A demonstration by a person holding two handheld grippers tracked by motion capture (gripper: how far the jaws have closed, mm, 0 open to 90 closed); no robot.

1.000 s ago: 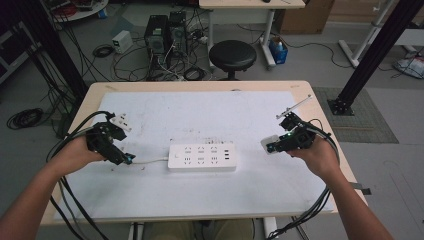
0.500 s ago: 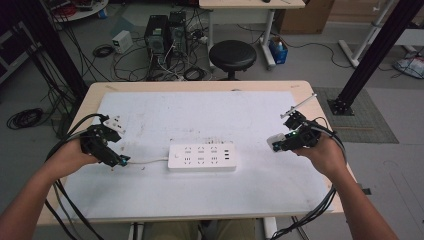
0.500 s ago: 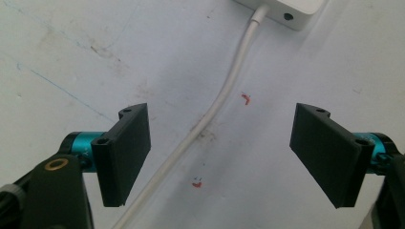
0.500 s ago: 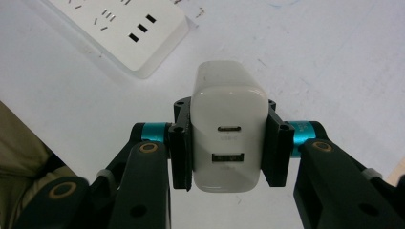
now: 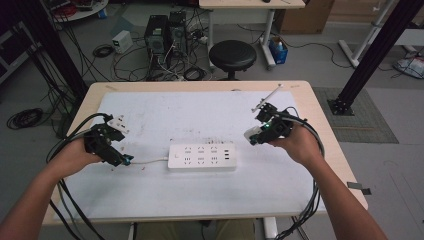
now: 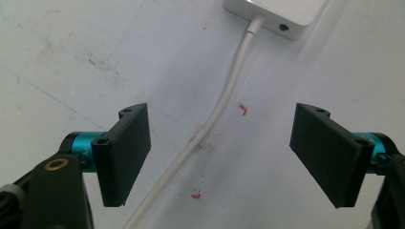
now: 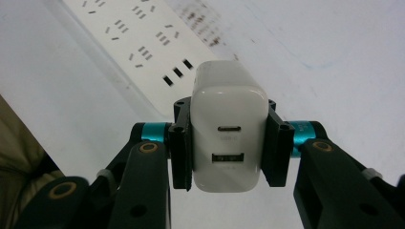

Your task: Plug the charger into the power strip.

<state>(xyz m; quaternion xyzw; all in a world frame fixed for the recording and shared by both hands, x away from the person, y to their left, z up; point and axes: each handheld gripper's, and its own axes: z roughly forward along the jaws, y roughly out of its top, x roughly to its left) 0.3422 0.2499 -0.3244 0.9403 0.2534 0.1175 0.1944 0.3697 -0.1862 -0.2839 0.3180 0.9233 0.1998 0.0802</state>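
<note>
My right gripper [image 7: 228, 148] is clamped on a white rectangular plastic USB charger [image 7: 228, 138], both pads pressed on its sides, ports facing the camera. In the high view it hangs just right of the white plastic power strip [image 5: 201, 157], which lies mid-table on the white mat [image 5: 200, 115]. My left gripper [image 6: 222, 157] sits at the near left, jaws apart and gripping nothing, straddling the strip's white cable [image 6: 224, 98] without touching it.
</note>
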